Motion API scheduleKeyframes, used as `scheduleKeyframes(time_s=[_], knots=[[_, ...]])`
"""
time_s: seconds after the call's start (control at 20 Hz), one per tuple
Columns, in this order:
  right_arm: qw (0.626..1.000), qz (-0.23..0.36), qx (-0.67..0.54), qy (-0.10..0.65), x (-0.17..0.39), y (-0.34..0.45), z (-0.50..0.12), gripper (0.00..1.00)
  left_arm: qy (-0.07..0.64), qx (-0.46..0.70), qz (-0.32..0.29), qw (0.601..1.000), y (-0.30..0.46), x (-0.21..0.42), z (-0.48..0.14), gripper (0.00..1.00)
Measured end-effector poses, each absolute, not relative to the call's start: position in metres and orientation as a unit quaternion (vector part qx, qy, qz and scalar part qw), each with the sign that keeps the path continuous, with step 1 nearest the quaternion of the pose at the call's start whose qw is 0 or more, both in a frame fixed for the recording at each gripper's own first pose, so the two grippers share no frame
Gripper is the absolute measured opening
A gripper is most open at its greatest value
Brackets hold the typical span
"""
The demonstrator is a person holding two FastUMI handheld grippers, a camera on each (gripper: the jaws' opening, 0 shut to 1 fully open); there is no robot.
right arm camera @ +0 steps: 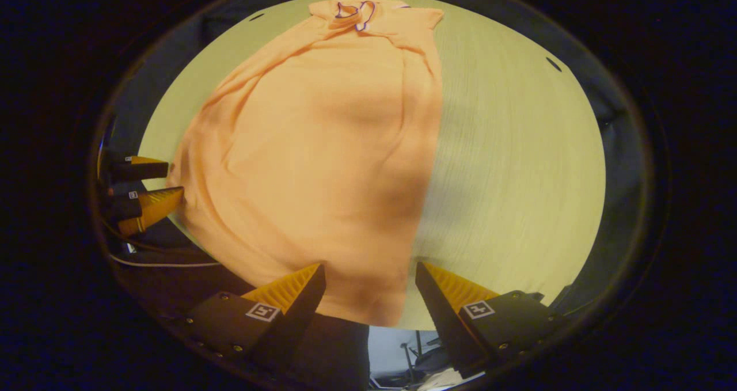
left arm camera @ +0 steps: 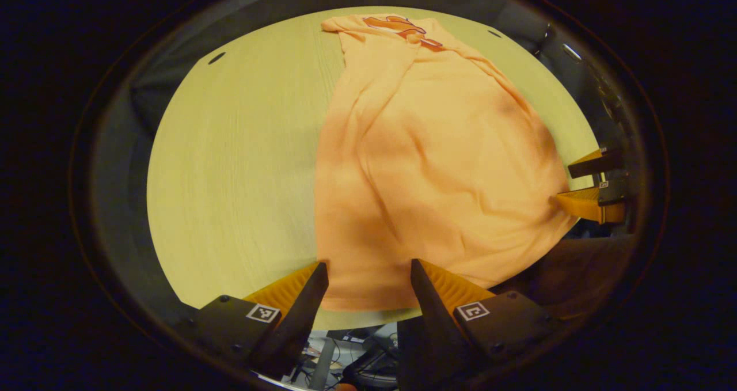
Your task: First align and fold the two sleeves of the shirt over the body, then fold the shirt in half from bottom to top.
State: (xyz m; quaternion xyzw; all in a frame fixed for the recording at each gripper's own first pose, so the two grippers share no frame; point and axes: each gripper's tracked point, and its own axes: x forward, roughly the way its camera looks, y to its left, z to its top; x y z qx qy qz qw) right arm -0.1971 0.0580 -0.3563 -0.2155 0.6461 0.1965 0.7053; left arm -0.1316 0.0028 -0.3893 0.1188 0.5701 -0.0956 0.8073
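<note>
Shirt [left arm camera: 426,166] lies flat, hem at table [left arm camera: 230,166] near edge – bare wood either side – both grippers [left arm camera: 368,276] [right arm camera: 368,278] gaping, empty, straddling hem corners.

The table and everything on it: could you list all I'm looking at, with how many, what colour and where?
shirt: one, orange, lying lengthwise on the table, collar at the far end, hem at the near edge, sleeves already folded over the body.
table: one, pale wood grain, under the shirt.
left gripper: one, fingers apart, at the shirt's near hem corner.
right gripper: one, fingers apart, at the other hem corner.
</note>
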Motion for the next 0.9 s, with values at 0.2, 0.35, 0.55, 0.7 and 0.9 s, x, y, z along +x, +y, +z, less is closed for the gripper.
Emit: scheduleKeyframes(time_s=[0.2,0.35,0.55,0.7,0.9], knots=[[0.696,0.198,-0.244,0.646,-0.197,0.058,-0.368,0.99,0.589,0.118,-0.090,0.794,0.001,-0.135,-0.401,0.96],[0.691,0.199,-0.247,0.649,-0.196,0.059,-0.370,0.98,0.594,0.120,-0.087,0.790,0.002,-0.134,-0.400,0.96],[0.687,0.198,-0.247,0.654,-0.194,0.060,-0.371,0.99,0.618,0.127,-0.083,0.772,0.003,-0.134,-0.401,1.00],[0.688,0.196,-0.244,0.655,-0.194,0.059,-0.371,0.99,0.626,0.131,-0.081,0.765,0.003,-0.133,-0.399,0.94],[0.690,0.193,-0.241,0.655,-0.192,0.060,-0.371,0.99,0.618,0.130,-0.084,0.771,0.002,-0.131,-0.398,0.97]])
